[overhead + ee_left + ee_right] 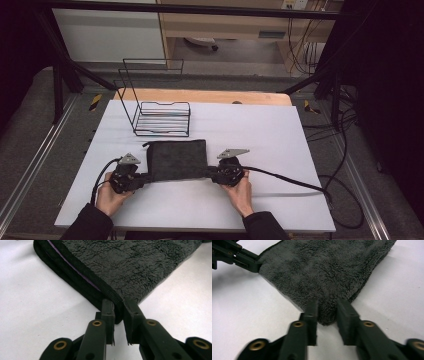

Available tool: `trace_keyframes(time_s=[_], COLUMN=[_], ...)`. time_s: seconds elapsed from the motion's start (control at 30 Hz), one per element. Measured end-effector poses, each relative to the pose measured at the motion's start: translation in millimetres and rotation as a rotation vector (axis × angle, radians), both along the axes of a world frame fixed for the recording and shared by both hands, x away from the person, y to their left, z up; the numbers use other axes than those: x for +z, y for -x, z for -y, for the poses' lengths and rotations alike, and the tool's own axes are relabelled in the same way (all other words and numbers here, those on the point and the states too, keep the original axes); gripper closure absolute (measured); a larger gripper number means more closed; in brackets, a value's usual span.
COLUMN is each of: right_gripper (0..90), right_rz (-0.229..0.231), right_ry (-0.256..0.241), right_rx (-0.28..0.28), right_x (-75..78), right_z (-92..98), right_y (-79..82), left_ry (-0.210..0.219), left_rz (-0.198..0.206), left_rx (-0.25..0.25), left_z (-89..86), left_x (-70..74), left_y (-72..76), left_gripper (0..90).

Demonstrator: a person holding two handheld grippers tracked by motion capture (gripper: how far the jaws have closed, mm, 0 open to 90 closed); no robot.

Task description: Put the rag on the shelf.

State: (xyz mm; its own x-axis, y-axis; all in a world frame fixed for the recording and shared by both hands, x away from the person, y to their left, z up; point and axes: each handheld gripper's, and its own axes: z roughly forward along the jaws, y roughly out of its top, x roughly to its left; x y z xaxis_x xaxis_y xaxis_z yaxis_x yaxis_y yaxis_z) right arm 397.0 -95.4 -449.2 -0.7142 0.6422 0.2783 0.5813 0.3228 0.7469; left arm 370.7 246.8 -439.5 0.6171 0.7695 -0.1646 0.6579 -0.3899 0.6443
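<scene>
Two hands come in from the bottom of the high view, each with a gripper. The left gripper (145, 178) pinches the near left corner of the towel (177, 159); in the left gripper view its jaws are closed on the folded edge, where a thin purple line runs along the hem. The right gripper (211, 174) has its jaws on both sides of the near right corner, pressing the fluffy cloth between them. This dark grey towel lies folded and flat on the white table (260, 135), near its middle. Behind the towel, just apart from it, stands a black wire rack (162, 119).
</scene>
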Motion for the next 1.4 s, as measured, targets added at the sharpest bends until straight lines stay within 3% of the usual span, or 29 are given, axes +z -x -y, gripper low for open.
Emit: trace_keyframes(time_s=[0.1, 0.27, 0.43, 0.47, 0.63, 0.77, 0.87, 1.0, 1.17, 1.4], right_gripper=[83.8, 90.0, 90.0, 88.7, 61.4, 57.0, 64.1, 82.4, 85.6, 85.1], right_rz=[-0.007, 0.002, 0.033, 0.039, 0.02, 0.021, 0.02, -0.004, -0.015, 0.017], right_ry=[-0.002, 0.014, 0.036, 0.035, 0.022, 0.017, 0.019, -0.001, 0.011, 0.067], right_rx=[0.006, 0.007, -0.002, -0.001, 0.015, -0.011, -0.023, -0.033, -0.022, 0.005], right_x=[3.1, 11.2, 18.7, 18.1, 9.2, 2.9, -2.8, -4.2, 3.3, 17.9], right_z=[1.6, 6.7, 12.4, 12.1, 6.6, 2.9, 0.5, -1.1, 3.2, 14.3], right_y=[-0.1, -1.4, -2.9, -2.5, -0.8, -1.9, -3.6, -4.3, -7.5, -16.7], left_ry=[0.002, 0.015, 0.004, 0.007, -0.004, -0.013, -0.018, -0.012, 0.022, 0.049], left_rz=[0.001, -0.004, -0.009, -0.012, -0.02, -0.016, -0.015, -0.021, -0.038, -0.037], left_rx=[-0.005, -0.021, -0.027, -0.025, -0.034, -0.039, -0.042, -0.041, -0.06, -0.123], left_z=[0.1, 1.8, 5.6, 5.9, 7.3, 8.8, 9.9, 11.6, 16.4, 41.5], left_x=[1.3, 3.6, 4.3, 4.4, 3.4, 3.1, 3.1, 3.7, 6.4, 7.6], left_y=[2.1, 8.2, 13.1, 13.8, 17.2, 19.1, 20.7, 23.3, 29.5, 45.9], left_gripper=[80.5, 81.0, 81.2, 81.2, 81.3, 81.3, 81.4, 81.6, 81.8, 81.5])
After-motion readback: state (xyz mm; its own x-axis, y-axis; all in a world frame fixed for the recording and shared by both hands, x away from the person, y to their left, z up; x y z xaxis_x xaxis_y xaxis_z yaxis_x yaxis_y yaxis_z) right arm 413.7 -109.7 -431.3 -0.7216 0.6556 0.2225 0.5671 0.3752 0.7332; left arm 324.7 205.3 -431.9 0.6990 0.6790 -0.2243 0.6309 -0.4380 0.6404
